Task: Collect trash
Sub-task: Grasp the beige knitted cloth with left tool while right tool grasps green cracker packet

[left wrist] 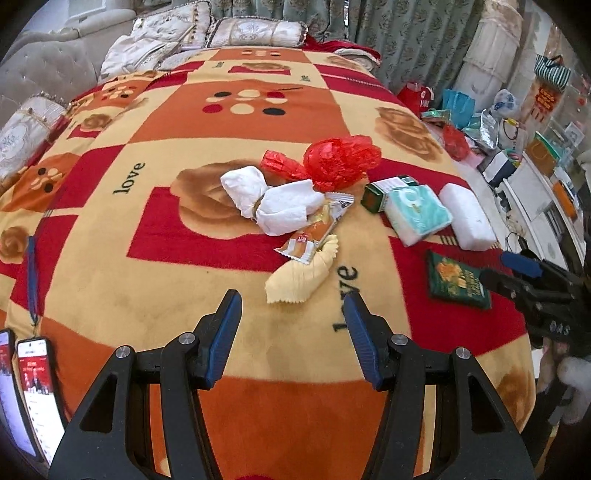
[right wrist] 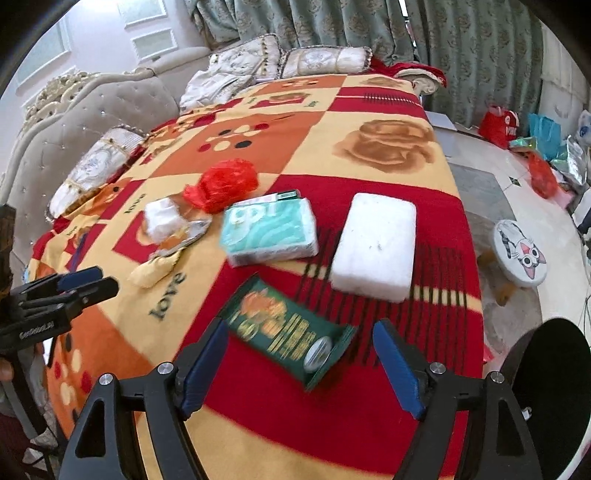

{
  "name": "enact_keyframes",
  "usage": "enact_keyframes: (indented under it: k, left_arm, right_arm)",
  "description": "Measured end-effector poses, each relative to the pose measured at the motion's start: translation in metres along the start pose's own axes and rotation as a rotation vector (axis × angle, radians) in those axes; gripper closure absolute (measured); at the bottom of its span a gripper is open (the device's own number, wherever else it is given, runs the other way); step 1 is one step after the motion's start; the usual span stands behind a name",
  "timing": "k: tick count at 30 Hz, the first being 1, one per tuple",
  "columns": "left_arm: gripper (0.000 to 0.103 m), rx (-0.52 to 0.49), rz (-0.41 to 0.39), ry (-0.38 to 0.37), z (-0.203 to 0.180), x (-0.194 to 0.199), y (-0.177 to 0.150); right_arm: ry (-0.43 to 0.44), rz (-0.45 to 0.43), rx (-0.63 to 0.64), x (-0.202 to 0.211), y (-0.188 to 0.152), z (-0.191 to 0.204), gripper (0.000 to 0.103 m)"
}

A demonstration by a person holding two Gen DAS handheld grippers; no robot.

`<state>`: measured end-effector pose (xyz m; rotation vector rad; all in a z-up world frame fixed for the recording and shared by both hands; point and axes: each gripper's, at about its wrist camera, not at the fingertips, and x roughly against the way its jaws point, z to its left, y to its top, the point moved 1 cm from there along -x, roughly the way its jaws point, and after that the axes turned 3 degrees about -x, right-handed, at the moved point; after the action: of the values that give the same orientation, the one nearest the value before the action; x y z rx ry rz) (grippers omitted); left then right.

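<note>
Trash lies on a red, orange and yellow blanket: a red plastic bag, two crumpled white tissues, an orange snack wrapper and a pale yellow wrapper. To their right are a small dark green box, a teal tissue pack, a white foam block and a flat green packet. My left gripper is open just short of the yellow wrapper, holding nothing. My right gripper is open, hovering over the green packet without touching it.
Two phones and a blue lanyard lie at the blanket's left edge. Pillows line the far end. Right of the blanket is bare floor with a cat-print stool, several bags and a black round object.
</note>
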<state>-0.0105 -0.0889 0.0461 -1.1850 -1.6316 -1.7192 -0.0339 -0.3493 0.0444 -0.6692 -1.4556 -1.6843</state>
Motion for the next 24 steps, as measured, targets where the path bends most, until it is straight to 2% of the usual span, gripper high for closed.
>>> enact_keyframes:
  k: [3, 7, 12, 17, 20, 24]
  left_arm:
    - [0.047, 0.003, 0.014, -0.011, 0.001, -0.01, 0.003]
    - [0.047, -0.001, 0.031, -0.015, 0.0, -0.022, 0.007]
    - [0.047, 0.004, 0.042, -0.03, 0.002, -0.028, 0.012]
    - [0.047, -0.022, 0.035, -0.033, 0.001, -0.029, 0.014]
    - [0.047, -0.042, 0.048, -0.027, -0.001, -0.036, 0.016]
    - [0.047, -0.065, 0.068, -0.025, -0.004, -0.047, 0.016]
  right_arm:
    - [-0.026, 0.0, -0.045, -0.011, 0.009, -0.015, 0.025]
    - [0.058, 0.027, -0.112, -0.021, 0.008, -0.026, 0.025]
    - [0.171, 0.064, -0.062, -0.03, 0.001, -0.012, 0.025]
    - [0.245, 0.126, 0.014, -0.016, -0.021, 0.01, 0.024]
    - [0.208, 0.12, 0.077, -0.008, -0.027, 0.022, 0.025]
    - [0.11, 0.07, 0.163, -0.01, -0.022, 0.036, 0.024]
